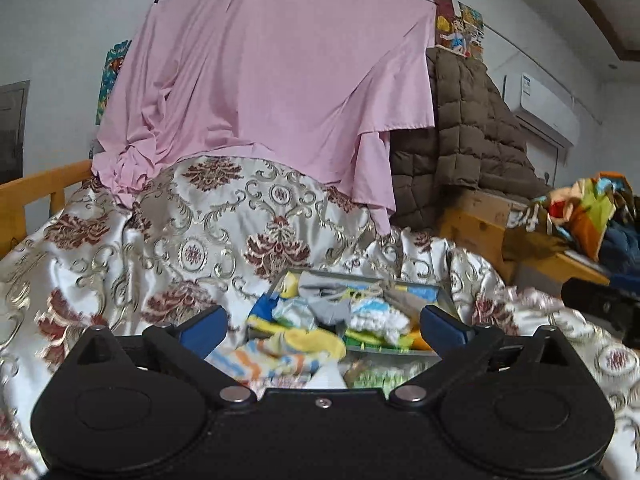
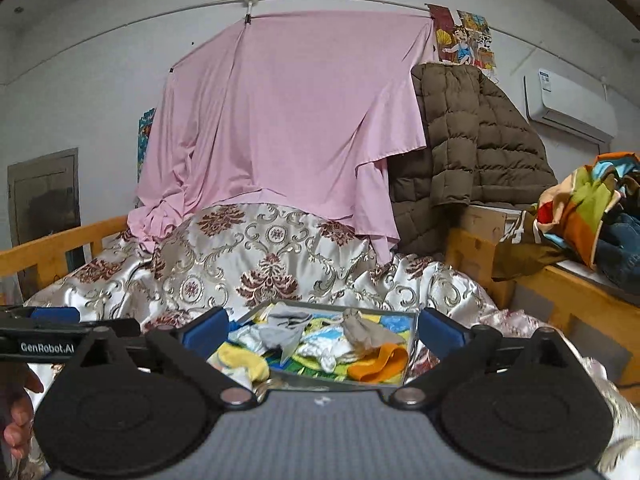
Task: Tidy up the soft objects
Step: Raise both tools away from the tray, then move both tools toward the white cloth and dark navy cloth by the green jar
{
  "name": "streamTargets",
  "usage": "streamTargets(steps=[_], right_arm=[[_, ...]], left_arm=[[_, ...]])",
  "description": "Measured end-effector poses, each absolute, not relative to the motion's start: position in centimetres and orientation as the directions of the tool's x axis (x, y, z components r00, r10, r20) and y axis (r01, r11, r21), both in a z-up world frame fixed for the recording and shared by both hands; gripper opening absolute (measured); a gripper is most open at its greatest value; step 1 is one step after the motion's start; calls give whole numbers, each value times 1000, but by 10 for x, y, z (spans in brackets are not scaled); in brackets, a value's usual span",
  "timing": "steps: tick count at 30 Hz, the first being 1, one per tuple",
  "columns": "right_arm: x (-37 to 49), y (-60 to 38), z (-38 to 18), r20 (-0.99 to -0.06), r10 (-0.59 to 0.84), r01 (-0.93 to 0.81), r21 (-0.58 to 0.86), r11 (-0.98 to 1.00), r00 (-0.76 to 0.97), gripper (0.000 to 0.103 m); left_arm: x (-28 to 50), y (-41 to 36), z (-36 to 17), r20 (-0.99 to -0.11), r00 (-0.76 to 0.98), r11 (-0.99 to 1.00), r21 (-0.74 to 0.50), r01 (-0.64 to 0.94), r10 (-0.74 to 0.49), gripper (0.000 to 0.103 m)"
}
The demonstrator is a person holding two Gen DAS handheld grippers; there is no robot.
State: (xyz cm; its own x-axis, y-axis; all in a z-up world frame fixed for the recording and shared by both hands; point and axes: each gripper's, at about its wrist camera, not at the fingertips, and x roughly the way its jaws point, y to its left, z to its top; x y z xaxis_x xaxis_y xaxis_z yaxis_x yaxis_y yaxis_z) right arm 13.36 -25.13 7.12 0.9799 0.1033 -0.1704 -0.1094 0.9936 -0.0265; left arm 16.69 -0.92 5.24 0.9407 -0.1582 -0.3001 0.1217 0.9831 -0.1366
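A shallow metal tray lies on the patterned bedspread, full of small soft items. Among them are a grey sock, a beige sock, an orange sock, a yellow sock and a white fluffy sock. A striped sock hangs over the tray's near edge. My left gripper is open and empty just before the tray. My right gripper is open and empty, close over the tray's near side.
The satin bedspread covers the bed. A pink sheet and a brown padded jacket hang behind. Wooden bed rails stand left and right. Colourful clothes are piled at right. The left gripper's body shows at left.
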Motion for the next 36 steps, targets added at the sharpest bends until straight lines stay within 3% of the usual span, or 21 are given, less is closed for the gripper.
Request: streamTargets(steps=[14,23,36], right_arm=[[87,-218,29,-214,67,-77,-39,996,974,103],[78,-214,2,-268,37,-50,-41,998,963,103],[84,-205,-32,-397,60,-88,-52,995,916,103]], left_arm=[[121,10,12,-342,932,990,-105,93,-123,102],[118,8,-20,-429,898,995,-51,85,-98,102],[118,10,-44,-486,869,995,-1,98,-87,102]])
